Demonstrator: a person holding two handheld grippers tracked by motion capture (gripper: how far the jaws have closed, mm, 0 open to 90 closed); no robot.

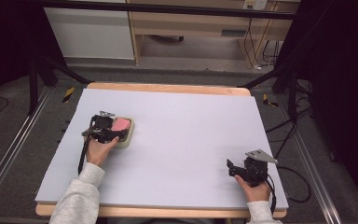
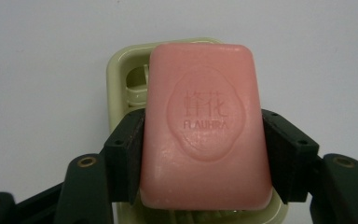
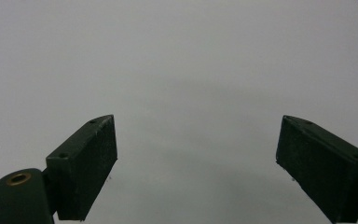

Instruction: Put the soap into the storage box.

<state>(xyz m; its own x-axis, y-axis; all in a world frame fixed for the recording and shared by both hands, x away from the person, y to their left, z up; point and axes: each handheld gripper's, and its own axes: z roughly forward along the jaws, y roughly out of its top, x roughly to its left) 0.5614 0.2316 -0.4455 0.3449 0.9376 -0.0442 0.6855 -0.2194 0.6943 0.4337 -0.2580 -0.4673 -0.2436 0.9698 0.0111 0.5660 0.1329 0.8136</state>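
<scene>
Soap bar (image 2: 205,126) lengthwise along dish (image 2: 119,70)

Pink soap (image 2: 205,126) — pale green dish (image 2: 121,70) — black jaws, white table (image 1: 191,135)

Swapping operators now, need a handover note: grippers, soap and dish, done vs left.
Left gripper: shut on the pink soap bar, one jaw on each long side, over the pale green soap dish at the left of the white table. Whether the bar sits in the dish or is held just above it cannot be told.
Right gripper: open, holding nothing, over bare table near the right front corner.
Done: soap gripped at the dish.
Left: probably seating or lifting the bar, then releasing; confirm which.
</scene>
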